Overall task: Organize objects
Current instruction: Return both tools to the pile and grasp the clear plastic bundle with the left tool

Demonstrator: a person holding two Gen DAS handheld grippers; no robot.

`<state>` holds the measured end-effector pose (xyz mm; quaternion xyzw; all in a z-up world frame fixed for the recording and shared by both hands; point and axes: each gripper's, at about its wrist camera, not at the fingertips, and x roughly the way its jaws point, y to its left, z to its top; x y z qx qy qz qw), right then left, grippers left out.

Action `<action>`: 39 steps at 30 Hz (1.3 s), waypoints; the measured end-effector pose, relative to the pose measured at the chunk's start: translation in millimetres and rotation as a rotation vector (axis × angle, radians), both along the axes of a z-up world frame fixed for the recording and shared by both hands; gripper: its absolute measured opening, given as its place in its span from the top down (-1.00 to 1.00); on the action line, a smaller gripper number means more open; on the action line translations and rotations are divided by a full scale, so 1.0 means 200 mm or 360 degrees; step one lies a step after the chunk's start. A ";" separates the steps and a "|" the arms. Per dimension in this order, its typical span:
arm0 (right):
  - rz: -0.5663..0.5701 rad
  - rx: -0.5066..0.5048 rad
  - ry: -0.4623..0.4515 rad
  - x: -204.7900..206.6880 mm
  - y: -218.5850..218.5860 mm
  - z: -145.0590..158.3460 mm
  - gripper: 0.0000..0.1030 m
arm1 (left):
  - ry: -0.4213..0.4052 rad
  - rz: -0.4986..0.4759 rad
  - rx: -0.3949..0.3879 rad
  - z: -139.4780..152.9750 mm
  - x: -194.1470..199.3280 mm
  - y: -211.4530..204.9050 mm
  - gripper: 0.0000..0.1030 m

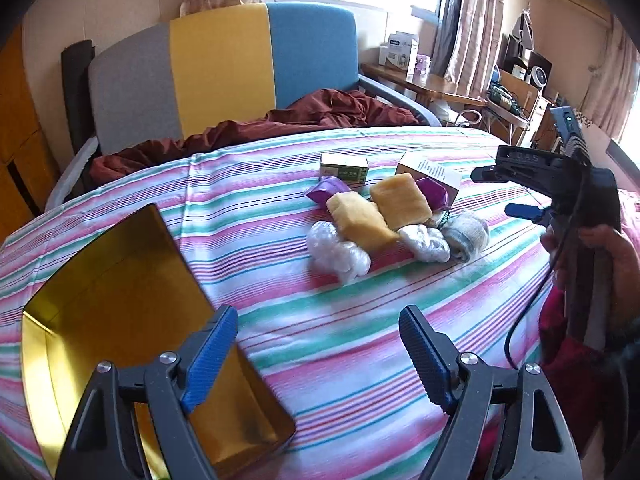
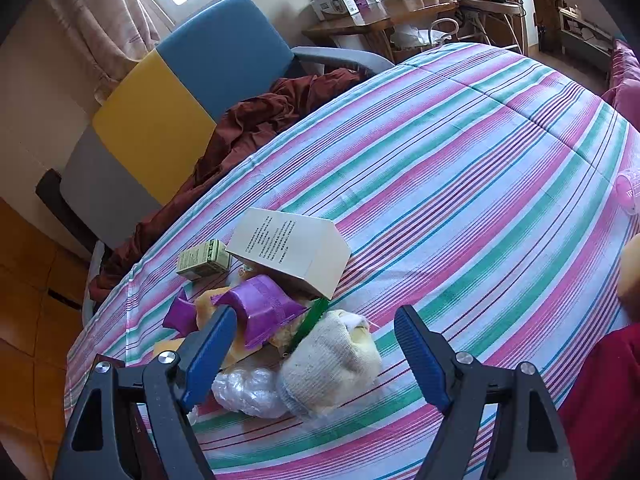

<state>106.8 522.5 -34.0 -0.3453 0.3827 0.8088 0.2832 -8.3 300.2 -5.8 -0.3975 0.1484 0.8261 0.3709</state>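
Left wrist view: my left tool (image 1: pixel 318 350) stands wide, empty, over the striped bedspread (image 1: pixel 360 320). Gold tin (image 1: pixel 100 300) lower left, rigid, slick-walled. Clutter pile centre: yellow sponges (image 1: pixel 362 220), soft, light.

Right wrist view: my right tool (image 2: pixel 316 350) wide, empty. Knit sock bundle (image 2: pixel 332 360) between the jaws, untouched; compressible, take it mid-body. Crinkly plastic wad (image 2: pixel 244 392) beside it, likely slippery.
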 end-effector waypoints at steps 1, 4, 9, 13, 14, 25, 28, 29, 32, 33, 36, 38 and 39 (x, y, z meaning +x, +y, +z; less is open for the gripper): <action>0.0001 -0.0003 0.0003 0.00 0.00 0.00 -0.60 | -0.0013 0.0006 -0.0003 -0.01 -0.02 0.03 -0.60; 0.0000 -0.0017 0.0017 0.00 0.01 0.00 -0.60 | -0.0074 0.0023 -0.0029 -0.05 -0.09 0.13 -0.54; 0.0003 -0.0049 0.0047 0.00 0.03 -0.01 -0.60 | -0.0192 0.0055 -0.0122 -0.18 -0.22 0.28 -0.36; 0.0008 -0.0081 0.0062 0.00 0.04 -0.02 -0.60 | -0.0254 0.0096 -0.0156 -0.27 -0.31 0.38 -0.36; 0.0008 -0.0090 0.0066 0.00 0.05 -0.02 -0.60 | -0.0254 0.0111 -0.0170 -0.29 -0.33 0.40 -0.36; -0.0059 -0.0165 0.0100 0.03 0.12 -0.05 -0.60 | -0.0322 0.0069 -0.0155 -0.42 -0.32 0.51 0.27; -0.0096 -0.0213 0.0093 0.04 0.15 -0.08 -0.60 | -0.0291 0.0015 -0.0130 -0.42 -0.18 0.46 0.27; -0.0100 -0.0231 0.0084 0.04 0.15 -0.09 -0.60 | -0.0281 -0.0009 -0.0117 -0.41 -0.14 0.43 0.27; -0.0102 -0.0260 0.0055 0.04 0.16 -0.11 -0.60 | -0.0230 -0.0095 -0.0078 -0.42 0.01 0.35 0.27; -0.0100 -0.0261 0.0047 0.04 0.16 -0.11 -0.60 | -0.0210 -0.0119 -0.0061 -0.43 0.06 0.33 0.27; -0.0087 -0.0268 0.0031 0.03 0.15 -0.12 -0.60 | -0.0143 -0.0179 -0.0023 -0.44 0.18 0.25 0.27; -0.0080 -0.0266 0.0018 0.03 0.14 -0.12 -0.60 | -0.0118 -0.0197 -0.0010 -0.44 0.20 0.24 0.27; -0.0075 -0.0264 0.0011 0.02 0.14 -0.12 -0.60 | -0.0123 -0.0198 0.0002 -0.45 0.20 0.23 0.27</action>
